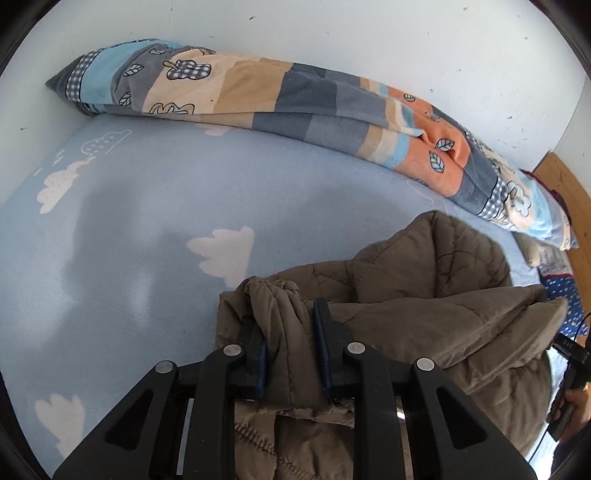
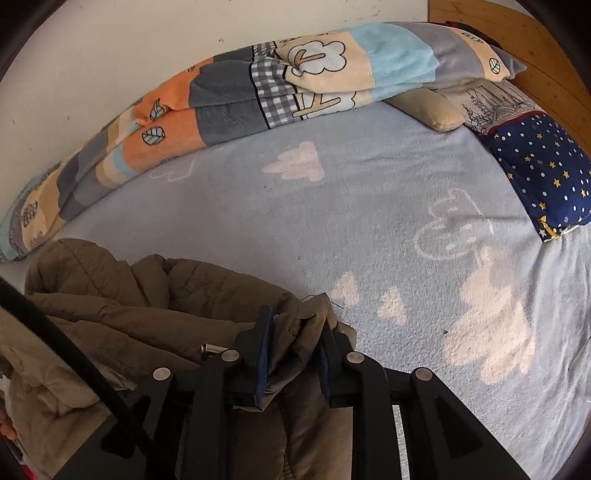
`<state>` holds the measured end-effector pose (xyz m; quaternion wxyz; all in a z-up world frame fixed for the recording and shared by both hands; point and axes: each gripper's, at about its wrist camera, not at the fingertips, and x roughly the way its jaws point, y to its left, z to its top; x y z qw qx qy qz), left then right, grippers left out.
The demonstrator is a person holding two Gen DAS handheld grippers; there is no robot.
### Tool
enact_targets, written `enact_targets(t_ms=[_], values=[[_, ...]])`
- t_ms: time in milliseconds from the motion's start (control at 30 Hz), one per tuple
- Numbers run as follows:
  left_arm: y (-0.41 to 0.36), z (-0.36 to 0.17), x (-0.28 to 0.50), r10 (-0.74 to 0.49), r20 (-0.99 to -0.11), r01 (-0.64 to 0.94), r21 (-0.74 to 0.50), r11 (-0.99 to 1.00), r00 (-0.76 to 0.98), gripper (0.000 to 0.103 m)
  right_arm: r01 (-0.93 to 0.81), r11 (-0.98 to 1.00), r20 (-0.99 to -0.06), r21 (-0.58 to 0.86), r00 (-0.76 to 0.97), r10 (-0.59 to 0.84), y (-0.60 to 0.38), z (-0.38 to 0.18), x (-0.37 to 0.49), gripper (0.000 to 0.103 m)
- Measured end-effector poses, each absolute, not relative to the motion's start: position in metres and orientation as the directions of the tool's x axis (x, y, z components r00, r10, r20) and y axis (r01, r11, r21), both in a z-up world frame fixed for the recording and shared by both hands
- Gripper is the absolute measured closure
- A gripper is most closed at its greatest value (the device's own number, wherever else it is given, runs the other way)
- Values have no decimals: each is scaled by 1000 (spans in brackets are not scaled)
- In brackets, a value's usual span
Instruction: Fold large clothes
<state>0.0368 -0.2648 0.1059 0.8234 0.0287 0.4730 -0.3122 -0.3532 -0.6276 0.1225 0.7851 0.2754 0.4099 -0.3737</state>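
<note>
Brown quilted jacket [image 1: 424, 295] lies bunched on the near part of a bed, on a light blue blanket with white clouds [image 1: 166, 221]; in the right wrist view the same jacket [image 2: 122, 306] fills the lower left, heaped in thick folds. Beyond it, along the white wall [image 1: 332, 33], a rolled patchwork fleece blanket [image 1: 295, 99] in orange, grey, beige and blue runs the length of the bed, well apart from the jacket. At the head end sit a beige cushion [image 2: 428, 107], a pillow with a line-drawn print [image 2: 495, 99] and a navy star-print pillow [image 2: 543, 166], against a wooden headboard [image 2: 517, 33]. Blanket surface between jacket and these items is bare. Both grippers tilt steeply down toward the bed. Left gripper [image 1: 290, 325]: narrow gap, a thick fold of jacket edge stands between the blue pads and fills the gap, pads pressing on it from both sides. Right gripper [image 2: 295, 332]: fingers somewhat apart, a crumpled jacket edge sits between them; left pad touches the fabric, but whether the right pad still presses cannot be told. A hand [image 1: 576, 406] on the other gripper's handle shows at the far right of the left wrist view.
</note>
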Motion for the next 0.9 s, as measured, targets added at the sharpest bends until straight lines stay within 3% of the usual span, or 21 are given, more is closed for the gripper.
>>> enact_targets(t_ms=[33, 67, 100, 167, 267, 433, 533, 667, 800, 900], values=[[-262, 110, 40, -499, -796, 532, -273, 801, 342, 79, 811, 569, -842, 140, 399, -362, -628, 129, -357, 67], [-256, 115, 44, -521, -790, 514, -315, 798, 323, 78, 813, 564, -831, 144, 409, -378, -627, 138, -363, 44], [-251, 119, 47, -538, -783, 499, -348, 794, 311, 75, 812, 564, -816, 148, 423, -394, -625, 146, -367, 29], [-241, 127, 52, -585, -761, 464, -426, 777, 280, 71, 799, 575, -770, 175, 475, -426, -621, 169, -382, 23], [-226, 142, 55, -640, -720, 407, -518, 752, 267, 64, 798, 564, -731, 213, 514, -450, -615, 197, -401, 23], [-201, 181, 45, -661, -641, 375, -545, 750, 389, 55, 748, 625, -685, 225, 577, -445, -585, 231, -402, 24], [-207, 197, 26, -623, -635, 427, -457, 780, 457, 55, 703, 682, -676, 205, 605, -420, -560, 242, -387, 30], [-256, 198, -21, -613, -659, 615, -278, 738, 437, 55, 629, 758, -695, 173, 623, -358, -523, 235, -350, 46], [-326, 170, -71, -584, -712, 767, -101, 634, 389, 55, 579, 806, -727, 125, 606, -323, -491, 208, -301, 50], [-368, 135, -77, -538, -781, 784, -103, 612, 317, 55, 574, 811, -751, 111, 583, -309, -487, 185, -273, 50]])
